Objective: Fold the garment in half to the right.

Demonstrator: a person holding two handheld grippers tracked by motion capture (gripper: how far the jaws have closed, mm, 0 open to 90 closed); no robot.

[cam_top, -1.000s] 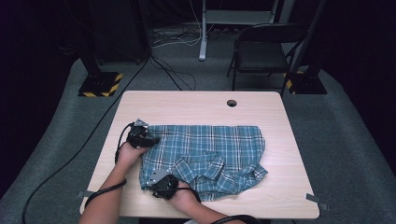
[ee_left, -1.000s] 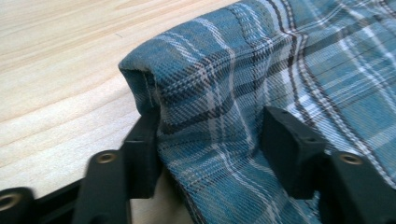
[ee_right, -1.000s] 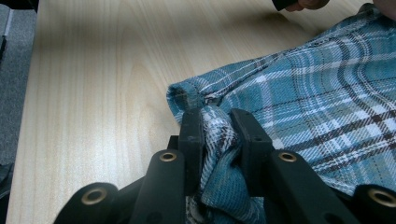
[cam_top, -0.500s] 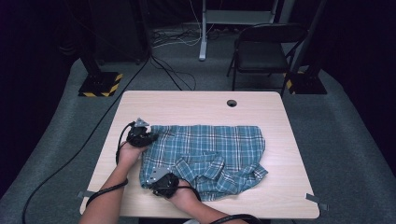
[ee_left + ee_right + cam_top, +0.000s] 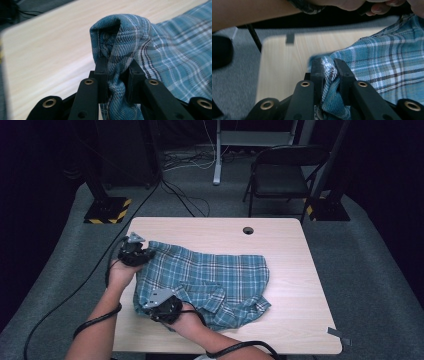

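Left tongs (image 5: 116, 70) and right tongs (image 5: 331, 68) each clamp a bunched edge of the plaid shirt (image 5: 210, 280), apparently to lift it off the table (image 5: 300, 270) beneath.

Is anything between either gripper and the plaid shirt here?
Nothing visible. The left gripper pinches a bunched edge of the blue plaid shirt directly between its jaws, and the right gripper clamps another edge the same way.

— How is the shirt (image 5: 210, 280) seen?
— A blue plaid shirt is spread, rumpled, across the middle of the table (image 5: 290, 245).
— And its left edge?
— Two corners are pinched and raised; the collar is folded near the front.
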